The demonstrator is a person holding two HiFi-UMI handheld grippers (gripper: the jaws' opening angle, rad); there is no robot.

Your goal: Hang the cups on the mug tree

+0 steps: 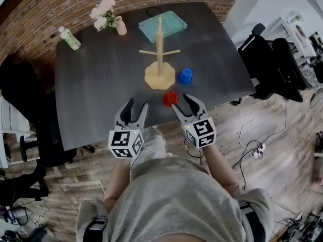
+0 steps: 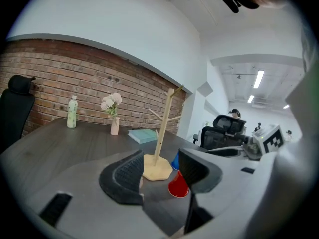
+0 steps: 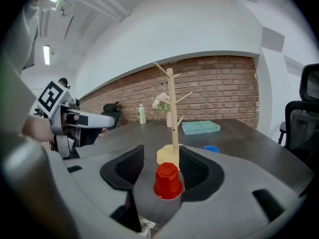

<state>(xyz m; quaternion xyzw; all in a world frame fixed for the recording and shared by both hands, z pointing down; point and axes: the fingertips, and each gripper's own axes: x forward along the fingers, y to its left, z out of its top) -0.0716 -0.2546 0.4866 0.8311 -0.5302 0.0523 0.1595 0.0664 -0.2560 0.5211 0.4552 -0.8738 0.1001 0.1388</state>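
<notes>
A wooden mug tree (image 1: 159,49) stands on the dark table (image 1: 101,84), also seen in the left gripper view (image 2: 162,133) and the right gripper view (image 3: 172,108). A blue cup (image 1: 185,75) sits upside down right of its base. A red cup (image 1: 170,98) stands upside down near the table's front edge. My right gripper (image 1: 180,102) is open just behind it. In the right gripper view the red cup (image 3: 168,180) lies in line between the jaws of that gripper (image 3: 163,169), and the pads are not pressing it. My left gripper (image 1: 137,105) is open and empty, left of the red cup (image 2: 178,185).
At the table's far side lie a teal tray (image 1: 162,25), a pink vase with flowers (image 1: 120,25) and a green bottle (image 1: 69,38). Black office chairs (image 1: 262,59) stand to the right. Cables and a power strip (image 1: 257,150) lie on the wooden floor.
</notes>
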